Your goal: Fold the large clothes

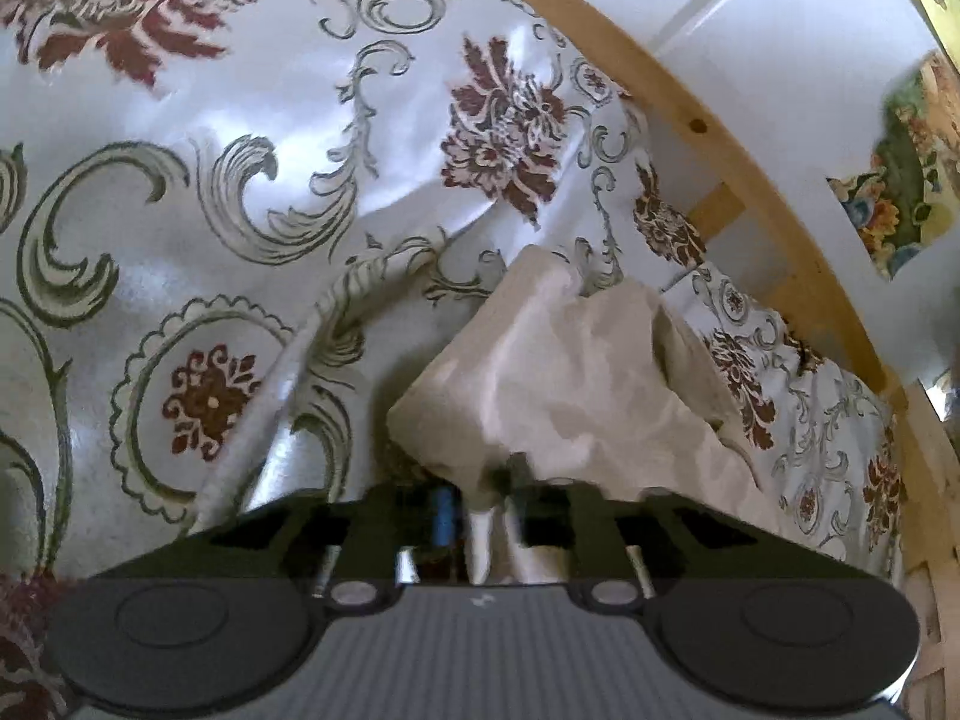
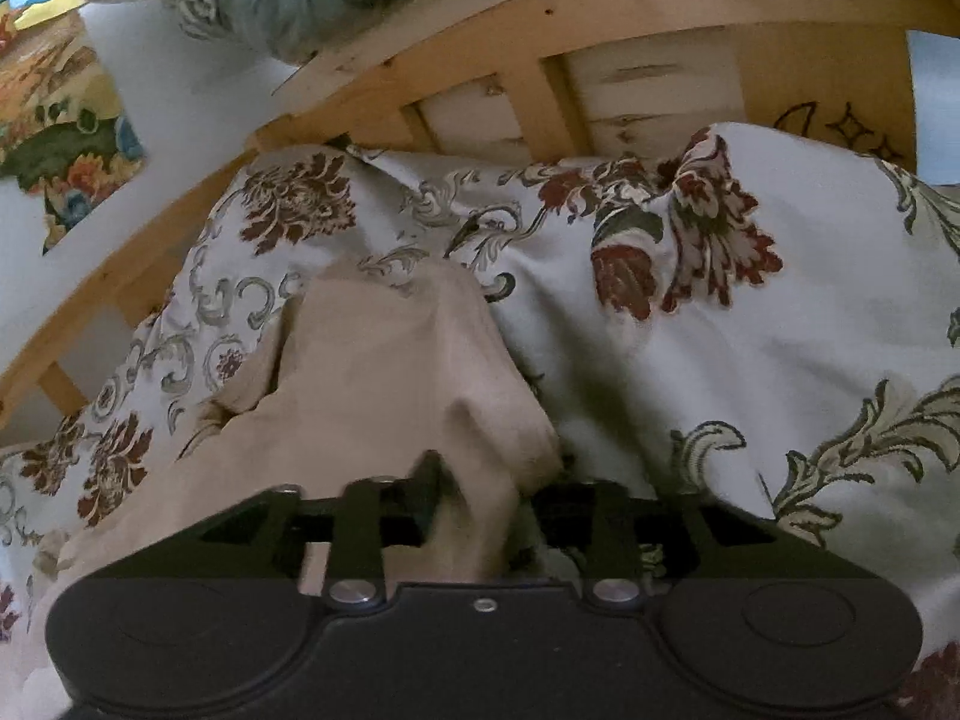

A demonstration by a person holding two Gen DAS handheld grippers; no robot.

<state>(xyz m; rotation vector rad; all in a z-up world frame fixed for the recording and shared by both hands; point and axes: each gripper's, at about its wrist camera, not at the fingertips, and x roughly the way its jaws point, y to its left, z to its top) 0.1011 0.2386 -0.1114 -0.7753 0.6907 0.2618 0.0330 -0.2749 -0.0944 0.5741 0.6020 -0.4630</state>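
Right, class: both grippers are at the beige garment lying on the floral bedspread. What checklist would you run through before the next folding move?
1. Left gripper grips the beige garment: ok, cloth is pinched between its fingers.
2. Right gripper grips the garment: ok, cloth fills its jaws.
3. Garment lies smooth: not ok, it is crumpled and bunched.
4. Floral bedspread is free of both grips: cannot tell.
5. Garment is clear of the wooden bed frame: ok, bedspread lies between them.
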